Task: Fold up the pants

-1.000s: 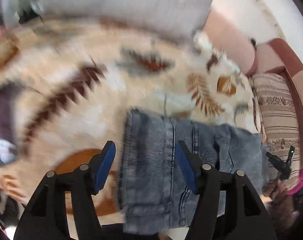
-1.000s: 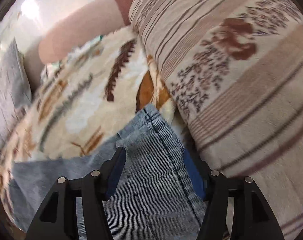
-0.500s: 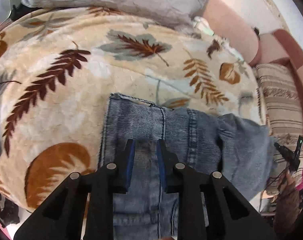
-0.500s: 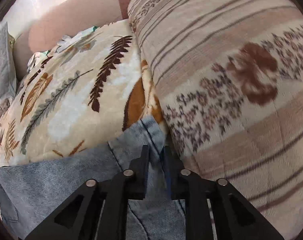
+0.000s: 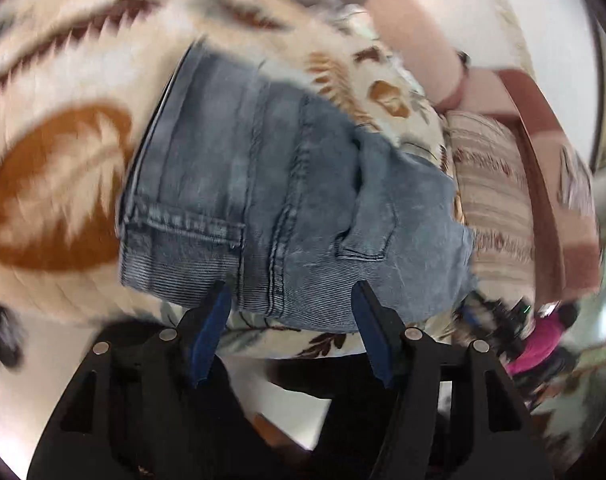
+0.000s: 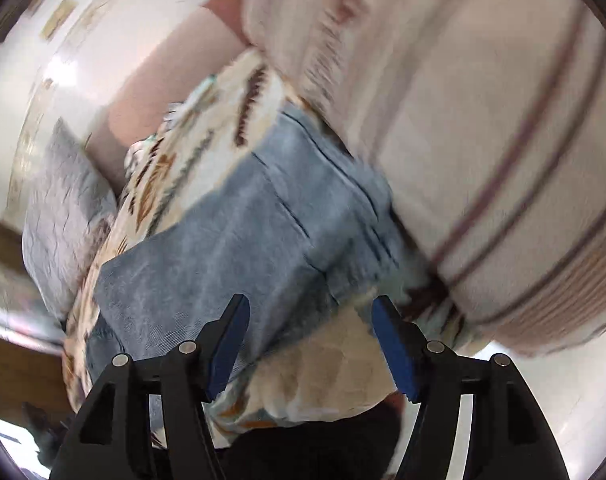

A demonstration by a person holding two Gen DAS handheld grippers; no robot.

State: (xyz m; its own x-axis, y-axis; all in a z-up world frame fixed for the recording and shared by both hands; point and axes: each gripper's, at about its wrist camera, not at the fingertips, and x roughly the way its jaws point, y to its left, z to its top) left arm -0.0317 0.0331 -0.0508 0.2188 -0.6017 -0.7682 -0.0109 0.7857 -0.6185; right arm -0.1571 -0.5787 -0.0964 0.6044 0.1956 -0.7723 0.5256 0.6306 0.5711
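The blue jeans (image 5: 287, 200) lie folded into a compact stack on the leaf-patterned blanket (image 5: 63, 184), back pocket and seams facing up. They also show in the right wrist view (image 6: 239, 248), beside the striped cushion. My left gripper (image 5: 289, 320) is open and empty, pulled back just off the stack's near edge. My right gripper (image 6: 309, 332) is open and empty, above the blanket's edge near the stack's corner. Both views are motion-blurred.
A striped cushion (image 6: 483, 140) presses against the jeans on the right. A grey pillow (image 6: 63, 208) lies at the far side. A pink sofa arm (image 5: 415, 40) stands behind. The floor (image 6: 563, 380) shows below the blanket's edge.
Both grippers were shut on the jeans half a second ago. Now both have opened, let go and pulled back toward the near edge, leaving the jeans folded.
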